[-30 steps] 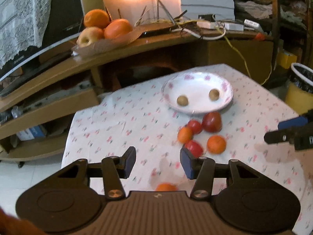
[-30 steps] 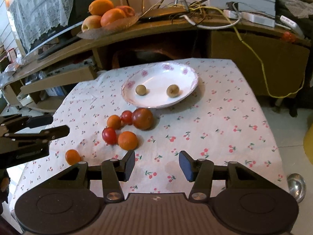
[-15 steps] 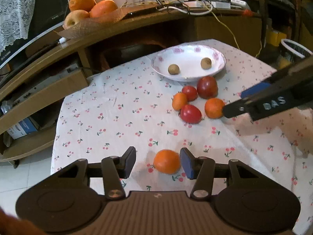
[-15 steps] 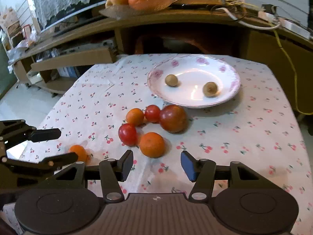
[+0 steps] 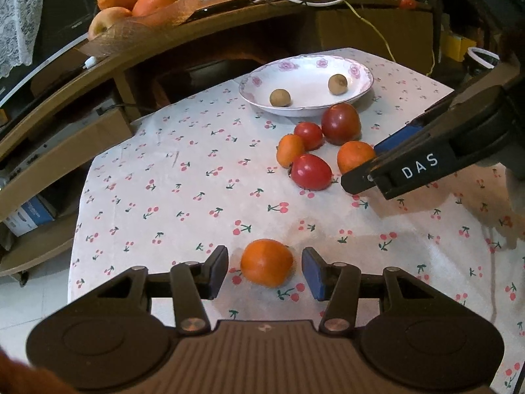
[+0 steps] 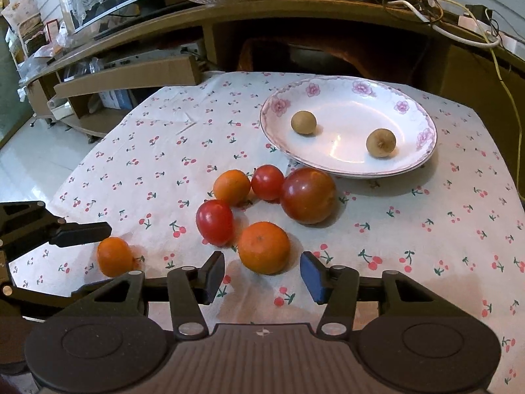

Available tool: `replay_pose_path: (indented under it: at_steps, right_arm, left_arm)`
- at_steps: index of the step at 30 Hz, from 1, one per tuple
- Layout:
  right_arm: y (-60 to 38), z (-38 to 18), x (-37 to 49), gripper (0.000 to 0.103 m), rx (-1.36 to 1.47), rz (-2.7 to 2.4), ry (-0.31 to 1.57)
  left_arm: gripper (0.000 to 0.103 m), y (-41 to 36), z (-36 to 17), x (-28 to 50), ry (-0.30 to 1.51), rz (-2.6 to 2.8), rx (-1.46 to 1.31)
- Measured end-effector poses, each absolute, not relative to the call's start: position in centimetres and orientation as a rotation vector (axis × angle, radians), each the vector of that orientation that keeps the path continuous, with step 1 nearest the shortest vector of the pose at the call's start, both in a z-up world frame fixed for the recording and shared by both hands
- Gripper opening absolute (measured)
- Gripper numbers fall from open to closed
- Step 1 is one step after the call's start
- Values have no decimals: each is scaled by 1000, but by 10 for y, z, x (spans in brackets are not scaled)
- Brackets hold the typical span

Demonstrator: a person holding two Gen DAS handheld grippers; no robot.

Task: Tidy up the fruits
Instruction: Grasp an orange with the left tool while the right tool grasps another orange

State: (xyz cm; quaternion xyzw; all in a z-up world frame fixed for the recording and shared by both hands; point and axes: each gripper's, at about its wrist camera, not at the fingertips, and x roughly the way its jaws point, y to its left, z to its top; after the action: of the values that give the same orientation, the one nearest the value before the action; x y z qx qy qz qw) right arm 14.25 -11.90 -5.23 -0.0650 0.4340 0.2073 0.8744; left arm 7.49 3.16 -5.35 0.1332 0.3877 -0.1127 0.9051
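Note:
A white floral plate [image 6: 423, 151] holds two small brown fruits [image 6: 304, 122] [image 6: 380, 142]. In front of it lies a cluster: a large dark red fruit [image 6: 307, 195], two red tomatoes [image 6: 267, 182] [image 6: 215, 221] and two oranges [image 6: 231, 186] [image 6: 264, 247]. My right gripper [image 6: 262, 275] is open, its fingers on either side of the near orange. A lone orange [image 5: 266, 262] lies between the open fingers of my left gripper [image 5: 265, 272]; it also shows in the right wrist view [image 6: 115, 256]. The plate [image 5: 357, 95] and cluster show beyond in the left wrist view.
The table wears a white cherry-print cloth [image 5: 183, 177]. Behind it stands a curved wooden shelf [image 5: 197, 29] with a tray of oranges and an apple [image 5: 137, 3] and loose cables [image 6: 426, 3]. The floor drops off at the table's left.
Both grippers moved forward and down. The lone orange now sits between my left fingers; the near cluster orange now sits between my right fingers. Both stayed open.

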Motion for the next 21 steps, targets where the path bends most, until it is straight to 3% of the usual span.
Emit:
replay_pose_path:
  at_steps: [3, 8, 21]
  right_arm:
    - [-119, -52, 144, 52, -138, 434, 904]
    - [-116, -53, 144, 33, -160, 428, 899]
    - [-131, -42, 121, 32, -225, 430, 893]
  left_arm:
    - [51, 33, -54, 75, 798, -220, 270]
    - [43, 30, -55, 76, 798, -212, 271]
    - [39, 17, -45, 69, 769, -281, 255]
